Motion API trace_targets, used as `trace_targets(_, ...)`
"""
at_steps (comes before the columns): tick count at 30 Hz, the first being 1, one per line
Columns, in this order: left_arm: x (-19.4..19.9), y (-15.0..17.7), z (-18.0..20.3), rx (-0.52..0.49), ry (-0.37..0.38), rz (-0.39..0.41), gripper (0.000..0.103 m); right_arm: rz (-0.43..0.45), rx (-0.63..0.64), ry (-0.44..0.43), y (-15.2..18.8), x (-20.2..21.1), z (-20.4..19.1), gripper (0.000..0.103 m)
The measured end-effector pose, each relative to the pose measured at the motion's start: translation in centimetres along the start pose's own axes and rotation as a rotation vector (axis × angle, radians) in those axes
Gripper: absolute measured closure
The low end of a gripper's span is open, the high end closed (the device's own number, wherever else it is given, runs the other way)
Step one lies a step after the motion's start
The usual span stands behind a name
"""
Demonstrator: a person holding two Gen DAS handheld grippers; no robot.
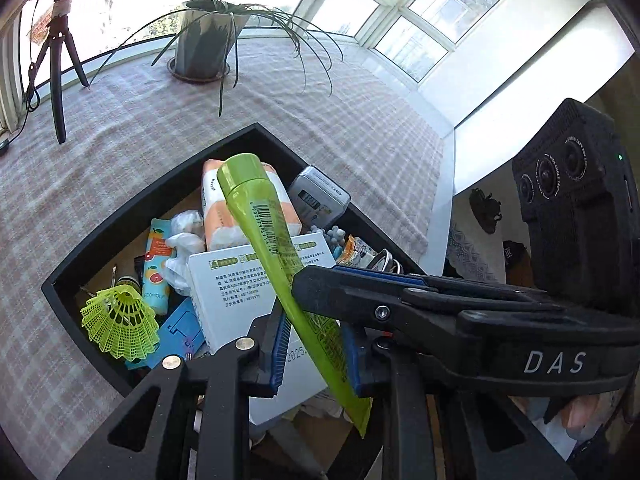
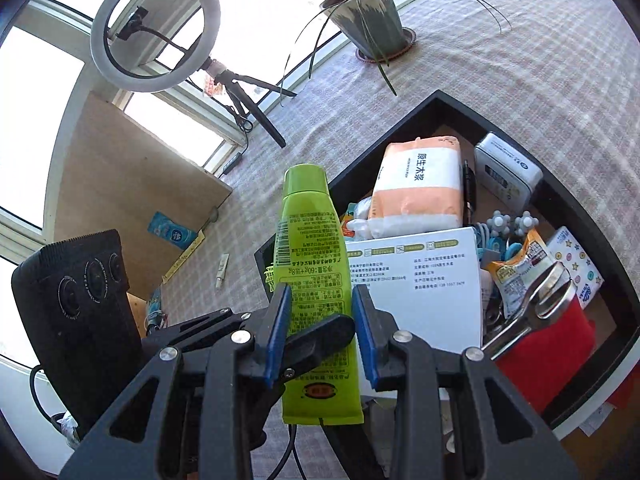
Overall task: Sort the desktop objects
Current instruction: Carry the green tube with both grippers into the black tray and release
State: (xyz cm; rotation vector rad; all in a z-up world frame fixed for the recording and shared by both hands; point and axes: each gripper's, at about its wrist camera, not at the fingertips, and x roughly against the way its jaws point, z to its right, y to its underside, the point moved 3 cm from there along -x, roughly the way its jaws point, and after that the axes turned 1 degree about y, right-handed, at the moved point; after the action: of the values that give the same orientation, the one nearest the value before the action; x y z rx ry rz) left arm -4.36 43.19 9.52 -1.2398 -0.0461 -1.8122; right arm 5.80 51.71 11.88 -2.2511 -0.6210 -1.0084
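A green tube (image 1: 280, 256) is held above the black tray (image 1: 168, 172), cap pointing away. My left gripper (image 1: 316, 344) has its blue pads on both flat sides of the tube's lower part. My right gripper (image 2: 320, 320) closes on the same tube (image 2: 312, 264) by its edges; its finger crosses the left wrist view (image 1: 360, 292). The left gripper's finger (image 2: 316, 344) shows across the tube in the right wrist view. The tray (image 2: 596, 196) holds a white box (image 2: 420, 276), an orange tissue pack (image 2: 416, 184), a silver tin (image 2: 508, 172), a yellow shuttlecock (image 1: 120, 320) and a red-sleeved item (image 2: 544, 344).
A potted plant (image 1: 204, 40) stands on the checked tablecloth (image 1: 120, 128) beyond the tray. A ring light on a tripod (image 2: 156, 28) stands by the window. A brown board (image 2: 132, 172) and a small white tube (image 2: 222, 266) lie left of the tray.
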Motion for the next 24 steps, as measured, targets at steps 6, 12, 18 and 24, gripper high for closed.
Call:
trace_targets(6,-2.1,-0.8,3.9,-0.1,-0.028,-0.03,0.081,0.037,-0.033,0.047,-0.1,3.1,3.3,0.072)
trace_targets(12,-1.6,-0.9,3.2,-0.098,-0.056,-0.031,0.073,0.074,-0.041,0.102,0.2,4.6,4.3,0.071)
trace_targets(18,-0.1,0.0,0.5,-0.059,-0.127,-0.024,0.073,0.048,-0.041,0.112,0.8,3.7,4.0,0.066)
trace_targets(24,1.8,1.8,-2.7,-0.019,-0.205,-0.015,0.068,0.029,0.018,0.115,1.4,2.4,1.9,0.06)
